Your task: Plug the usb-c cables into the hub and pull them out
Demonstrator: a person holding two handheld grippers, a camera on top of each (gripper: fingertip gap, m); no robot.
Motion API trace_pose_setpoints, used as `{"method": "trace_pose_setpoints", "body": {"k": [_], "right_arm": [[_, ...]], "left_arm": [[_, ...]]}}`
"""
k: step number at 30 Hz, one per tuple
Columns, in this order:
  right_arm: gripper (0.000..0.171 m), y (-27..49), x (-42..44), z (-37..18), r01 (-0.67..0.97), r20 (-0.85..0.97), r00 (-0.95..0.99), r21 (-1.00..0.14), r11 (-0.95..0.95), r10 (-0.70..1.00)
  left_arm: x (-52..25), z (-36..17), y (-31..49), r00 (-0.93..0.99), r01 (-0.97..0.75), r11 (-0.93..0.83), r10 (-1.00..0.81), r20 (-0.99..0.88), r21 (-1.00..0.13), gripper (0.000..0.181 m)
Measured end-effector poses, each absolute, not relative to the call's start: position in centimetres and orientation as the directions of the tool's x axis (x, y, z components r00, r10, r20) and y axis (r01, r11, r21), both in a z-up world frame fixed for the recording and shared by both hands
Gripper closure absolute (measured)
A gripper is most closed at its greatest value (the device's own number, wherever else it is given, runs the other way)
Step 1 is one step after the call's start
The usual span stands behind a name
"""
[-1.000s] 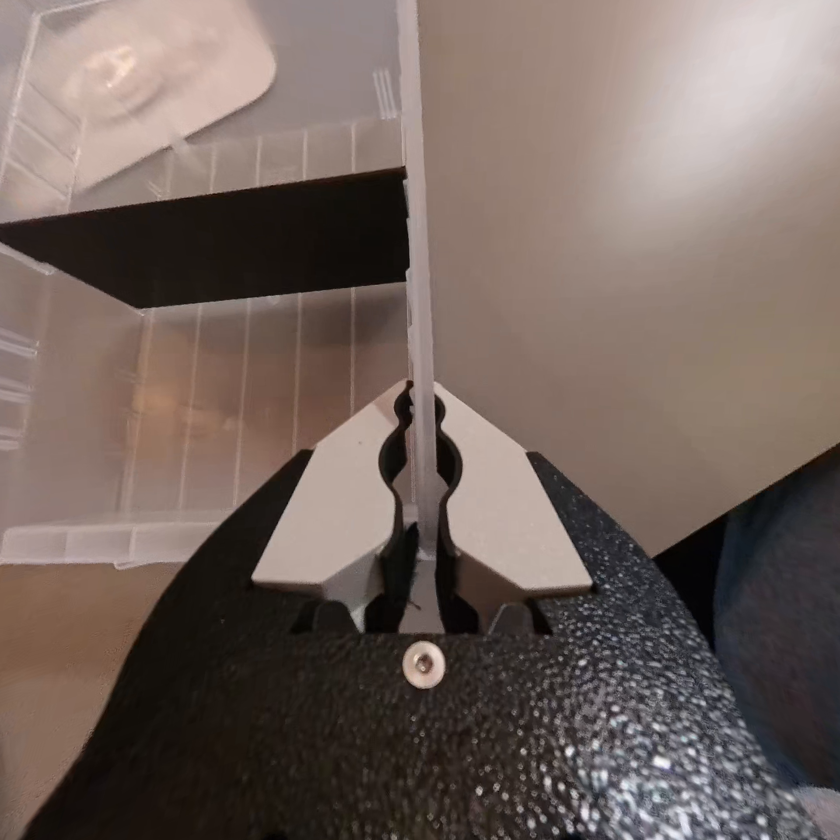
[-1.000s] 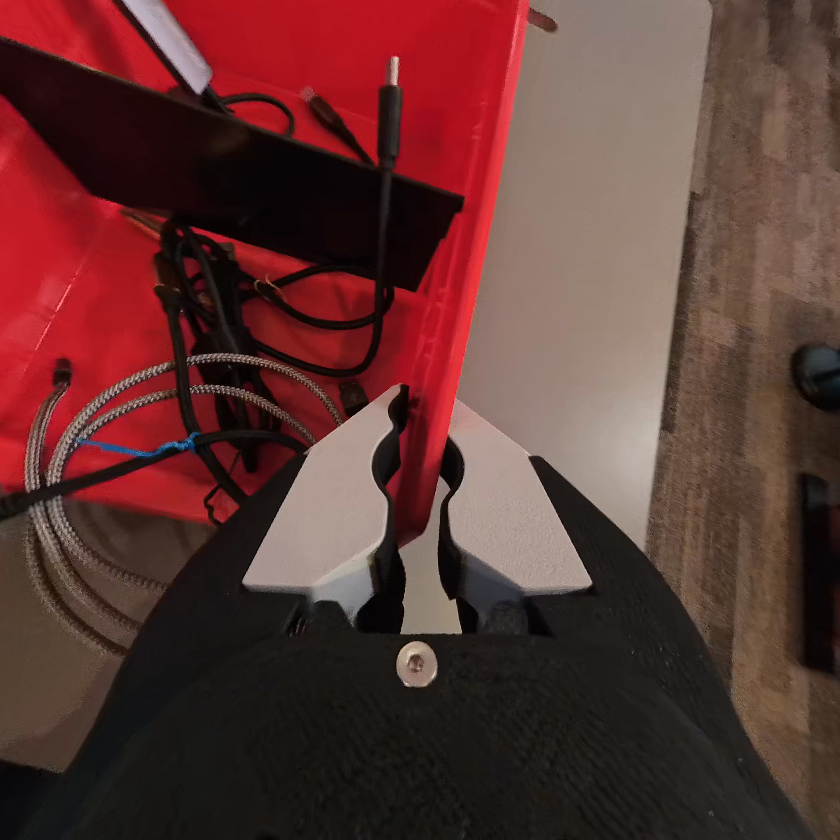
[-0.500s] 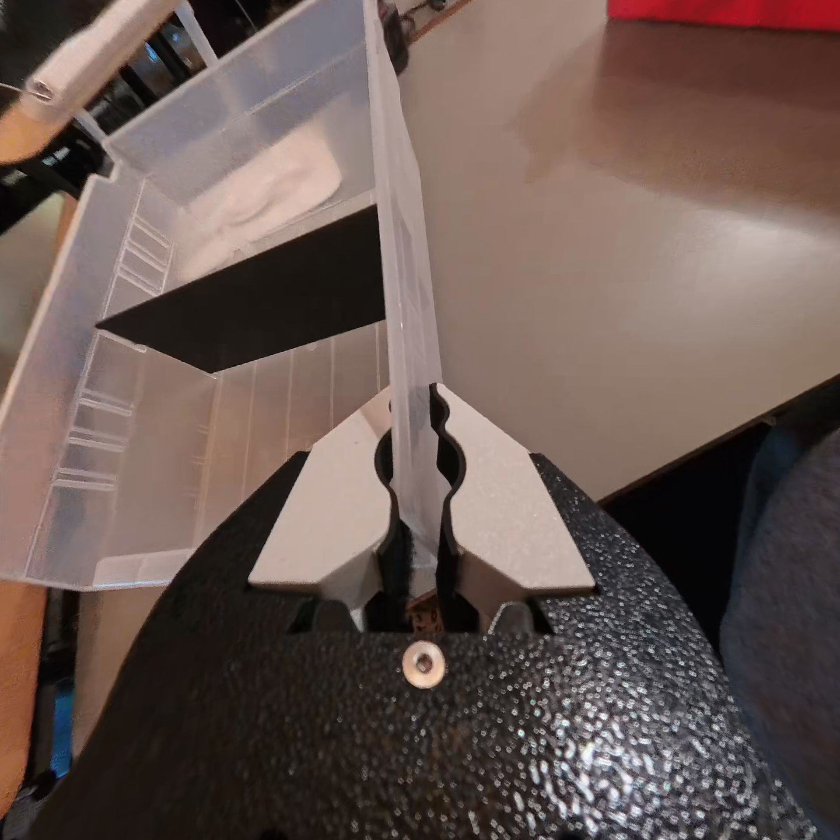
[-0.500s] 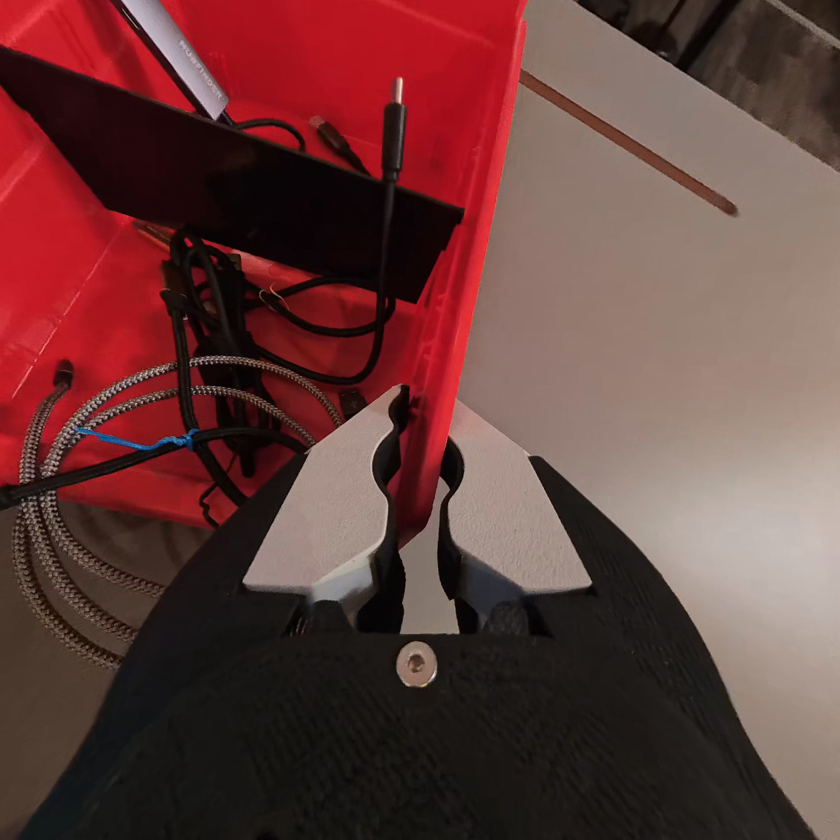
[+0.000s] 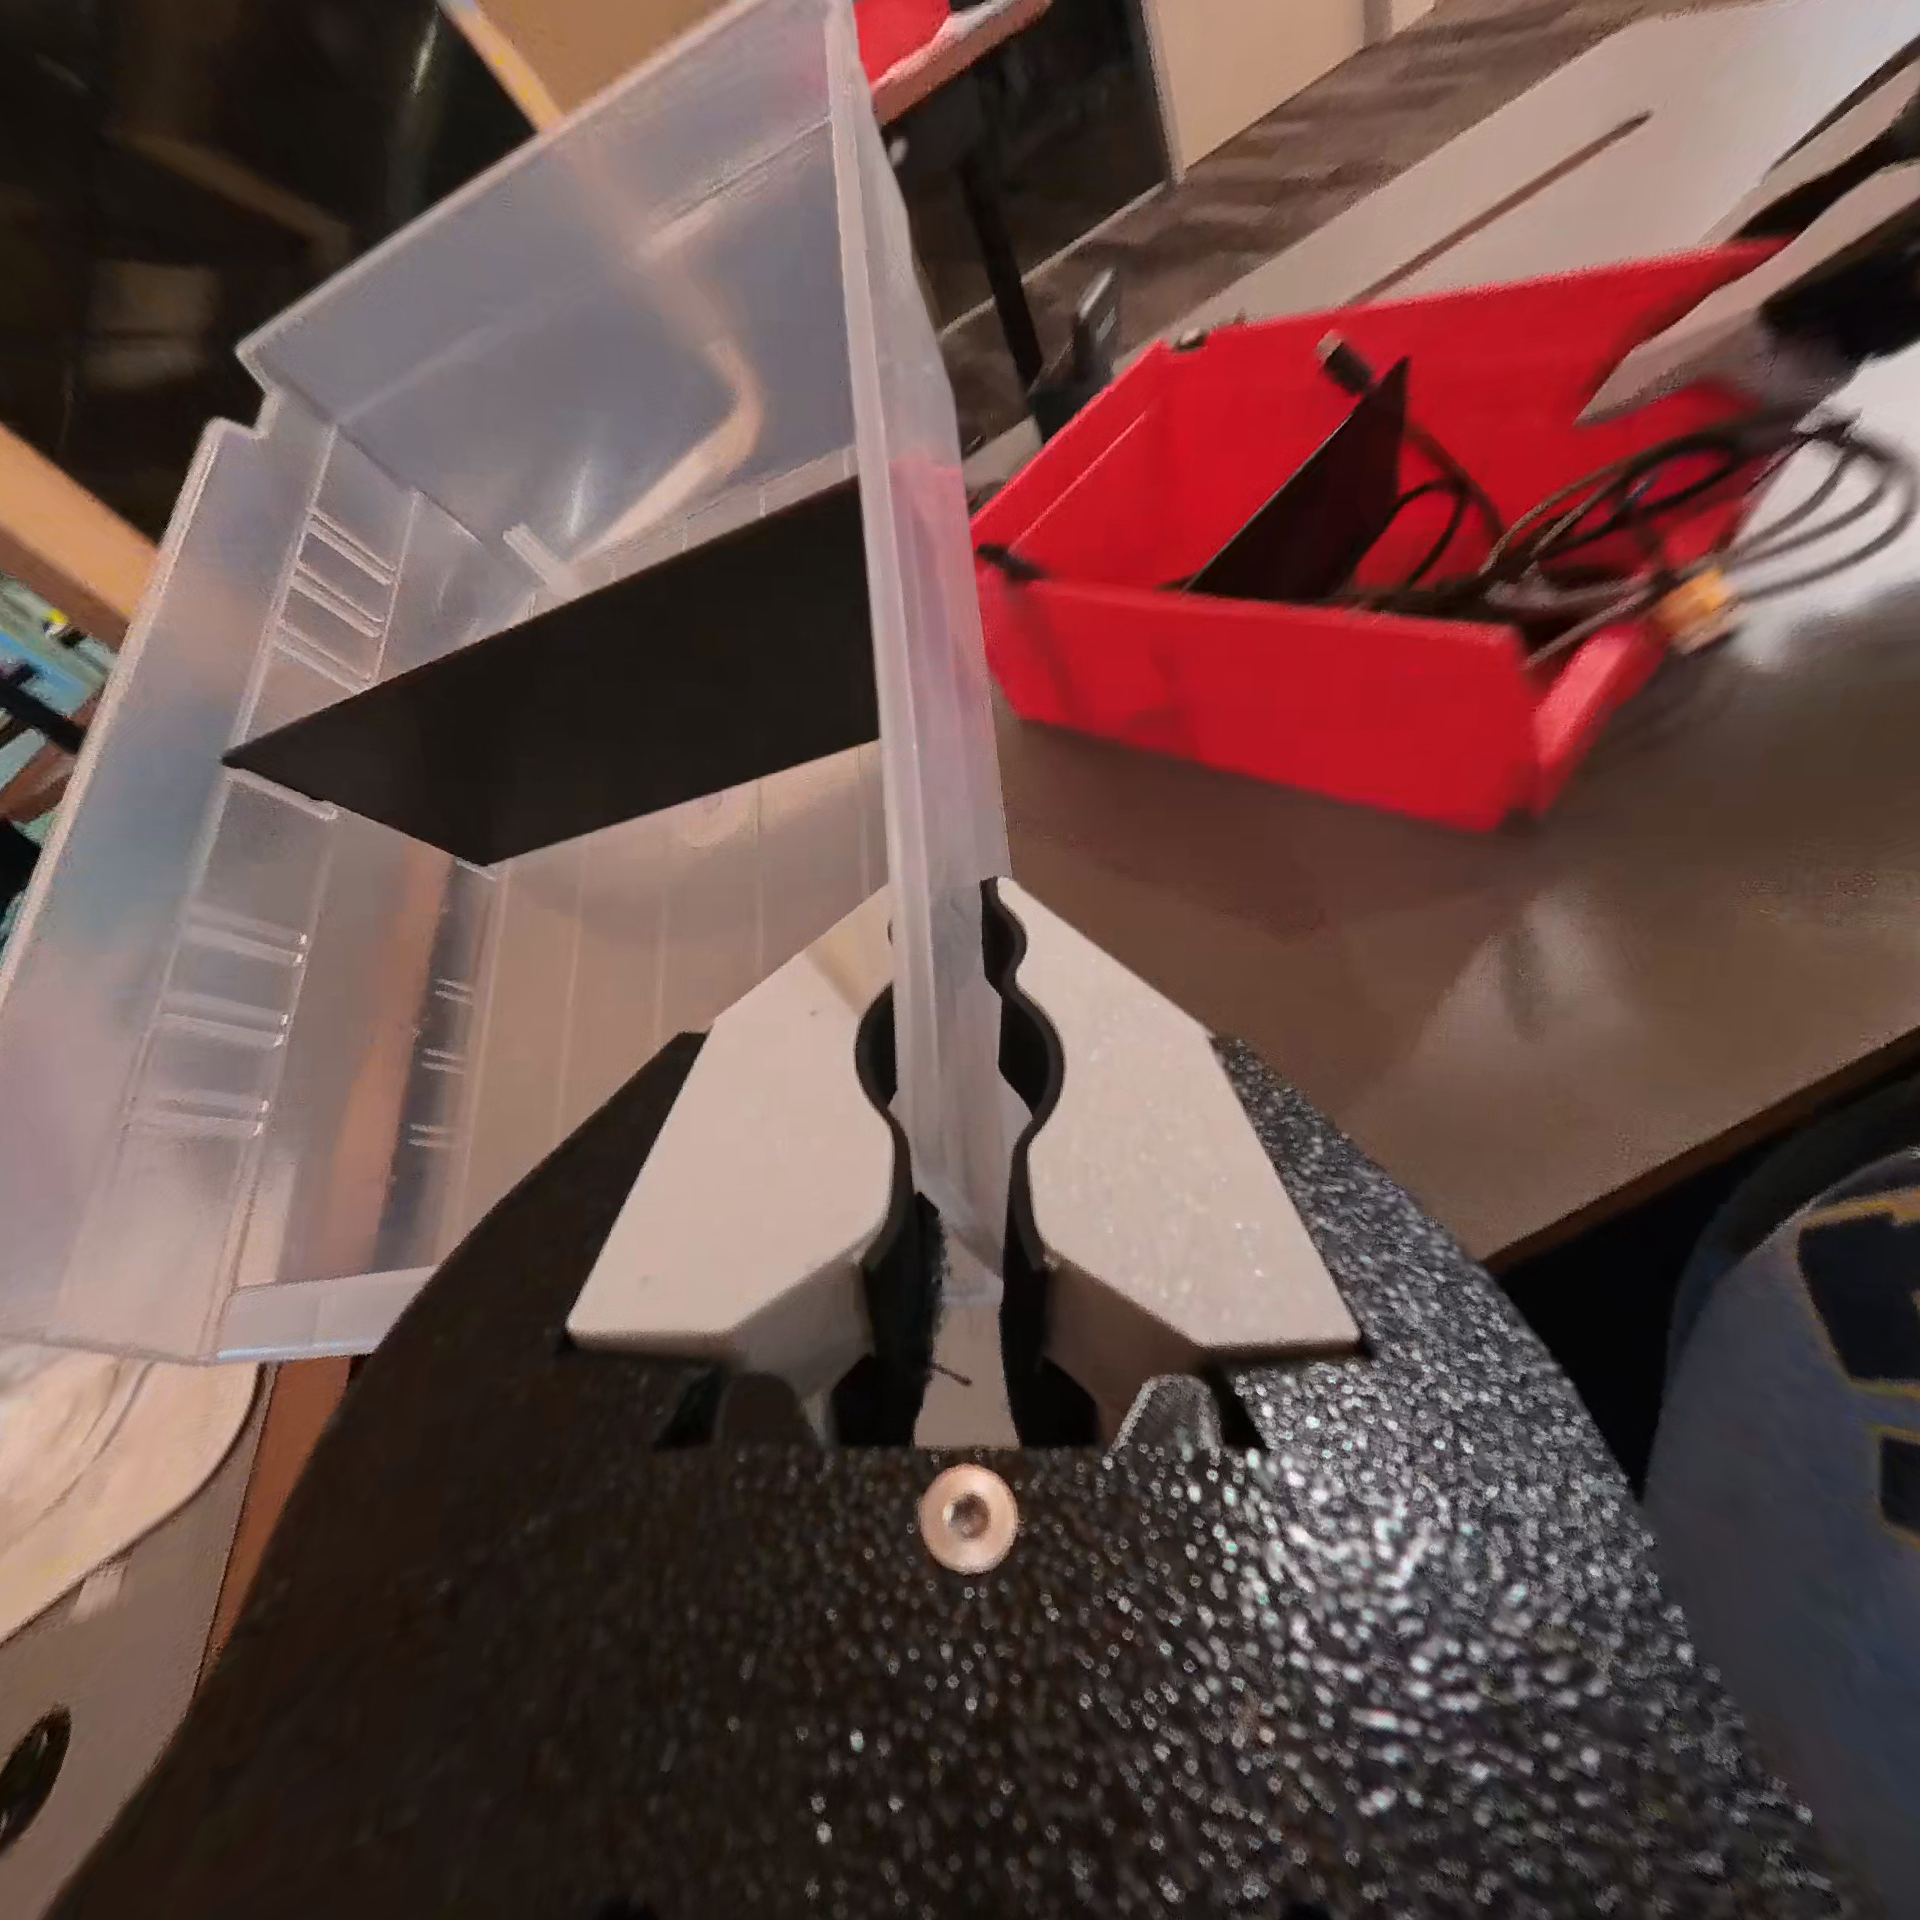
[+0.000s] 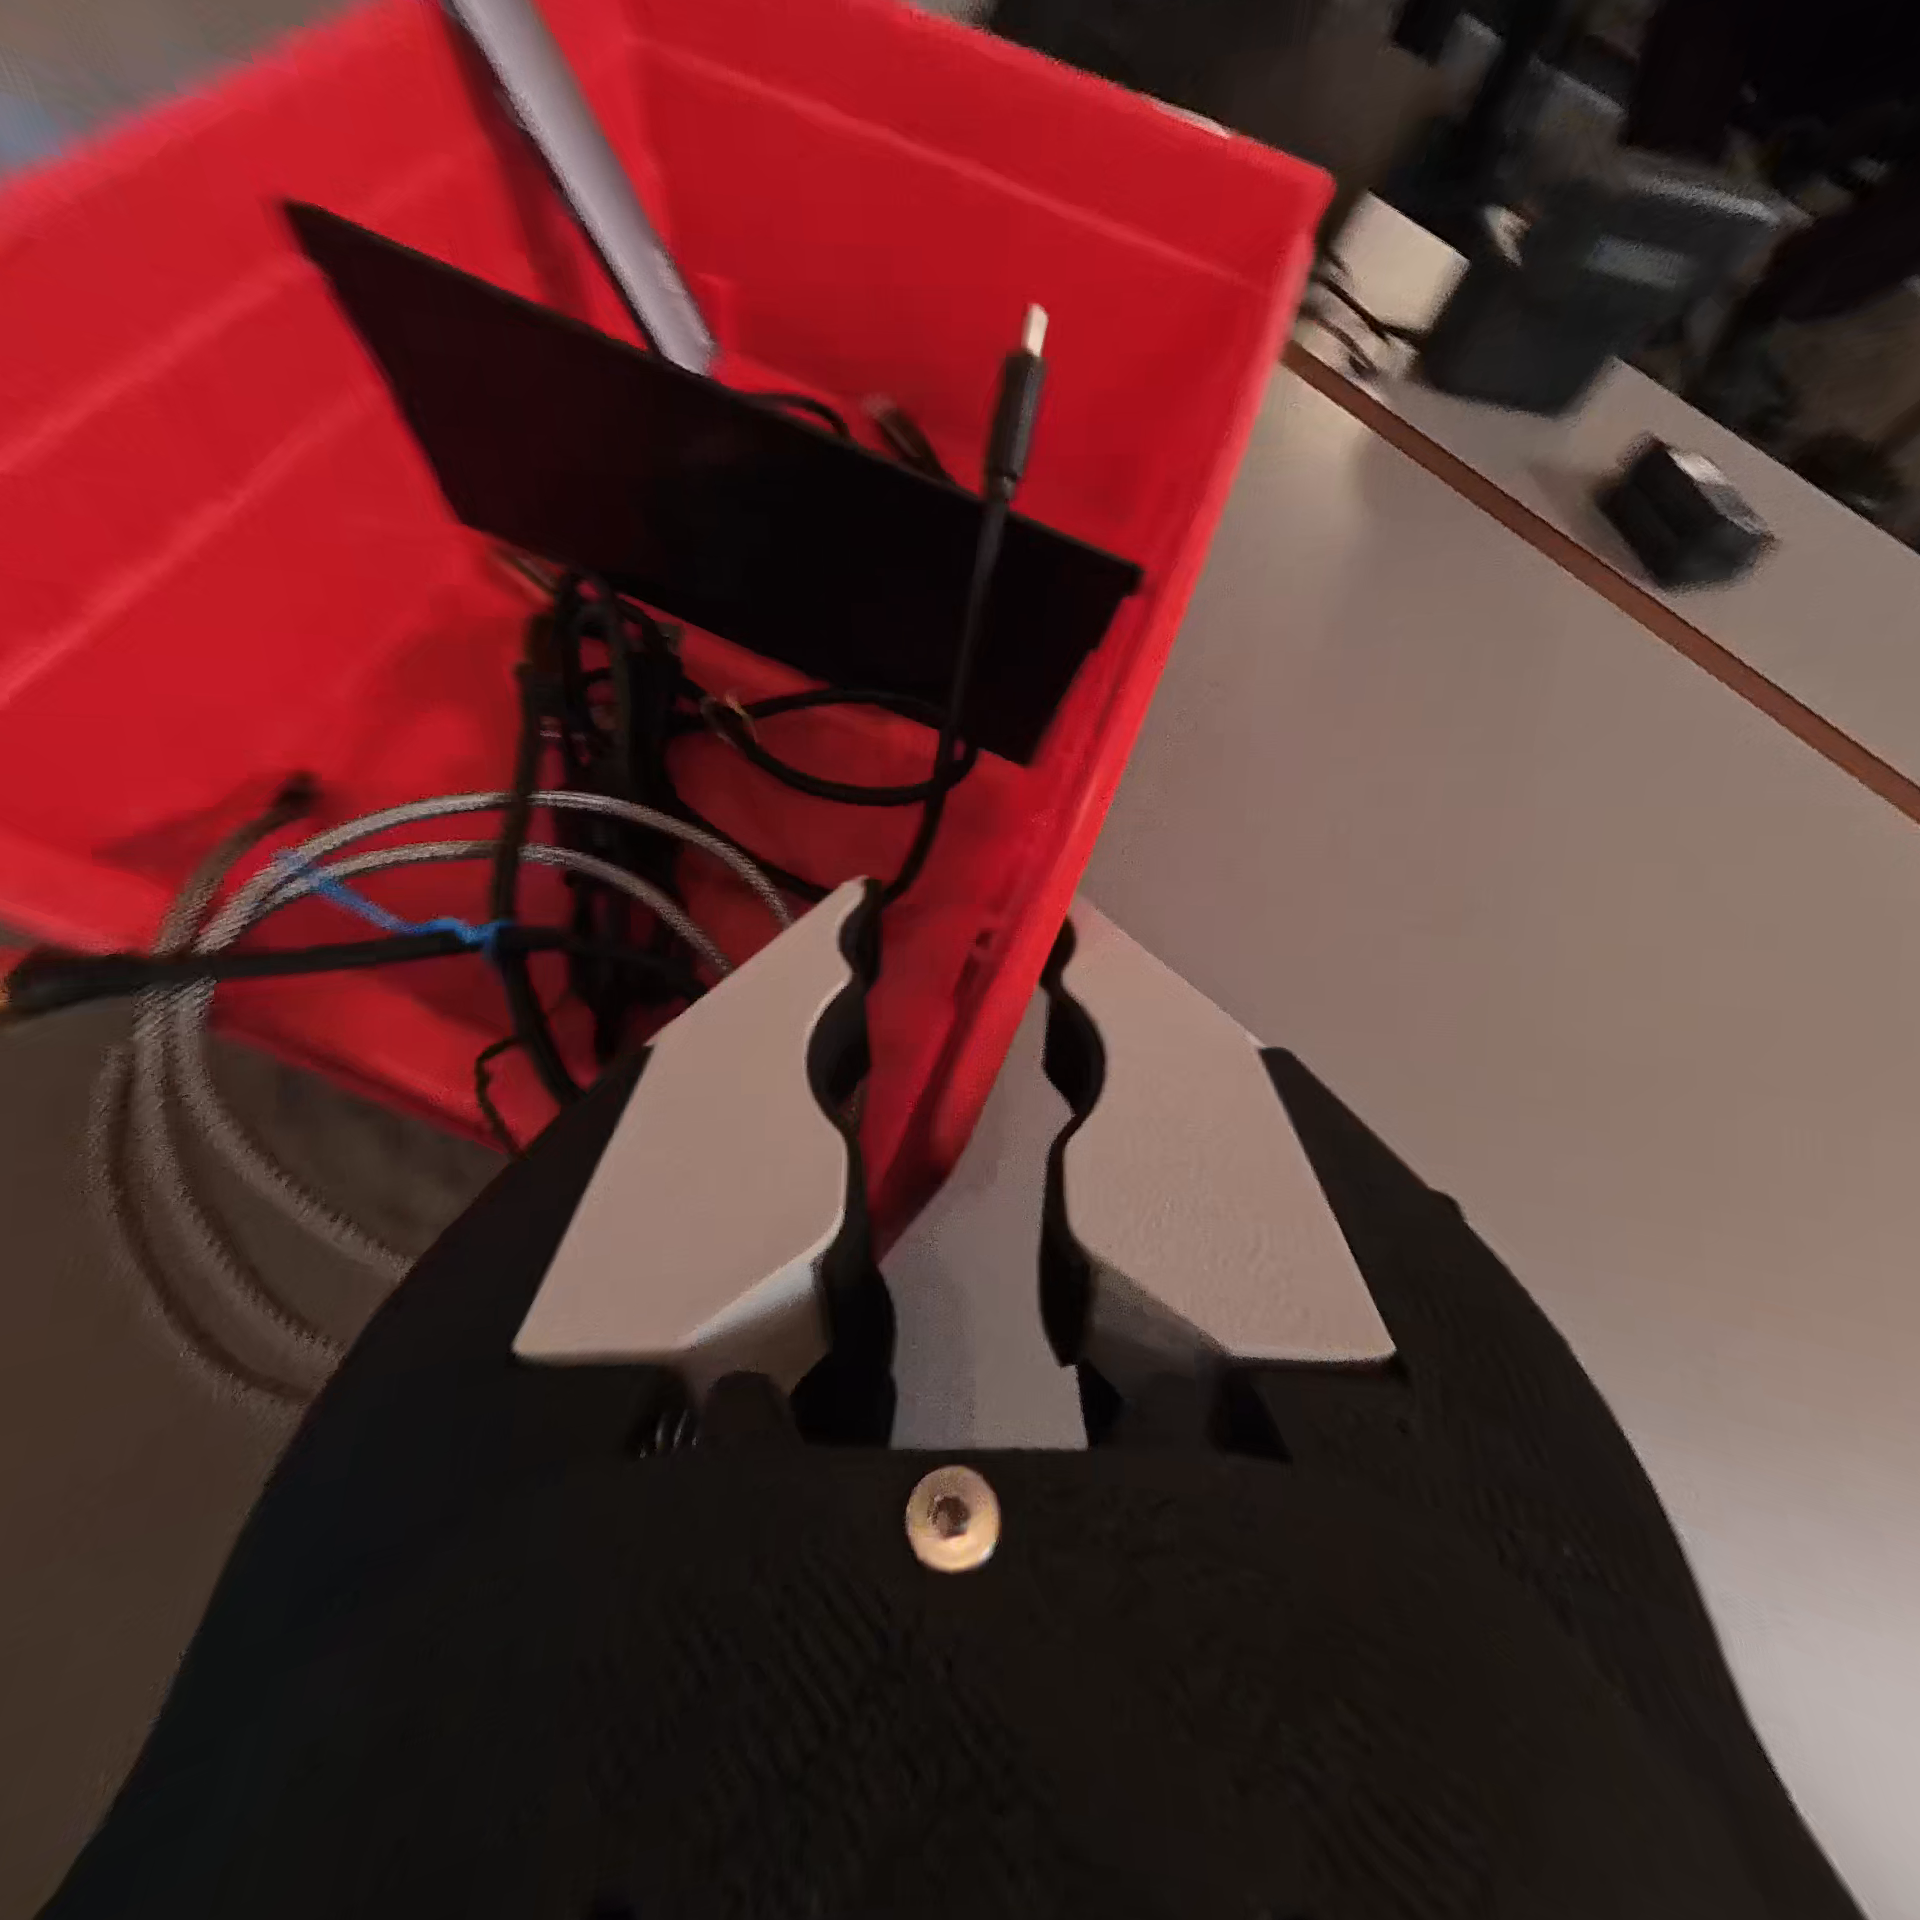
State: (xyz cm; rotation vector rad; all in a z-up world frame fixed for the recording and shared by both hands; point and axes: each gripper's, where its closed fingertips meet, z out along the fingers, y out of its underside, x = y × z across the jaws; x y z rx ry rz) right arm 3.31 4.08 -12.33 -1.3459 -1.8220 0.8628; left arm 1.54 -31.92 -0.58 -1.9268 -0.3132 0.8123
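- Landmark: the red bin (image 6: 1091,665), standing on the grey table (image 6: 1455,935).
- The right gripper (image 6: 961,997) straddles the red bin's near right wall. Its jaws are close together with the wall between them, but a gap shows on the right side, so I cannot tell whether they are truly clamped.
- Inside the red bin, a black divider (image 6: 727,540) crosses the middle. The hub (image 6: 582,177), a slim grey bar, leans up from behind the divider.
- One black cable (image 6: 1013,416) rises over the divider with its plug tip pointing up. More black cables (image 6: 603,769) lie tangled in front of the divider, and a braided grey cable (image 6: 416,831) spills out over the bin's open front onto the table.
- The left gripper (image 5: 940,935) is well to the left of the red bin. Its jaws are clamped on the wall of a clear bin (image 5: 416,520), which is tipped up and has its own black divider (image 5: 623,696).
- In the left view the red bin (image 5: 1299,665) sits beyond the clear one, cables trailing from its right end.
- Step in hand, as I judge it: positioning the bins; no cable is plugged in yet.
- Next move likely calls for letting go of both walls, then one gripper steadying the hub while the other pinches the upright plug just behind its tip.
- Risk: the tangle could drag other cables along.
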Motion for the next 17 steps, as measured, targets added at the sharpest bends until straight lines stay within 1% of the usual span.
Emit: {"method": "trace_pose_setpoints", "body": {"k": [1, 2, 3, 4, 6, 8, 10, 12, 13, 14, 15, 17], "right_arm": [[0.127, 3.1, 3.2, -11.6, 0.466, 0.127, -0.234, -0.856, 0.226, 0.964], [0.112, 2.8, 3.4, -10.7, 0.433, 0.136, -0.235, -0.872, 0.229, 0.962], [0.105, 3.1, 3.9, -9.4, 0.398, 0.168, -0.22, -0.884, 0.246, 0.961], [0.102, 3.8, 4.6, -7.9, 0.353, 0.205, -0.195, -0.898, 0.264, 0.959], [0.102, 5.5, 7.0, -4.4, 0.265, 0.265, -0.133, -0.919, 0.292, 0.955], [0.102, 8.3, 10.4, -1.2, 0.211, 0.333, -0.027, -0.92, 0.331, 0.942], [0.104, 12.7, 14.7, 1.3, 0.219, 0.392, 0.146, -0.908, 0.356, 0.908], [0.105, 16.7, 19.7, 2.8, 0.25, 0.411, 0.305, -0.905, 0.344, 0.859], [0.106, 18.5, 22.3, 3.4, 0.25, 0.407, 0.386, -0.91, 0.331, 0.828], [0.099, 20.0, 24.8, 4.4, 0.206, 0.384, 0.477, -0.923, 0.325, 0.79], [0.084, 21.3, 27.5, 5.9, 0.11, 0.337, 0.577, -0.935, 0.338, 0.744], [0.086, 23.0, 32.8, 7.6, -0.078, 0.207, 0.727, -0.922, 0.378, 0.654]], "left_arm": [[1.8, 0.0, -31.1, 0.752, -0.144, -0.472, 0.52, -0.406, -0.87, 0.175], [2.1, 0.5, -30.1, 0.766, -0.164, -0.458, 0.499, -0.405, -0.874, 0.175], [2.5, 1.1, -29.0, 0.78, -0.189, -0.443, 0.475, -0.408, -0.877, 0.175], [2.9, 1.7, -27.7, 0.796, -0.215, -0.424, 0.446, -0.409, -0.88, 0.175], [4.1, 3.0, -24.6, 0.826, -0.278, -0.38, 0.375, -0.421, -0.882, 0.175], [5.9, 4.1, -20.9, 0.857, -0.34, -0.333, 0.276, -0.435, -0.88, 0.175], [8.3, 5.0, -17.1, 0.883, -0.383, -0.298, 0.161, -0.441, -0.875, 0.175], [10.9, 5.3, -13.1, 0.903, -0.402, -0.258, 0.044, -0.427, -0.878, 0.175], [12.2, 5.3, -11.0, 0.91, -0.407, -0.24, -0.017, -0.415, -0.881, 0.175], [13.3, 5.1, -8.9, 0.913, -0.408, -0.227, -0.079, -0.401, -0.884, 0.175], [14.5, 4.8, -6.8, 0.915, -0.402, -0.217, -0.137, -0.38, -0.89, 0.175], [16.8, 4.0, -2.7, 0.913, -0.385, -0.223, -0.237, -0.333, -0.895, 0.175]]}}
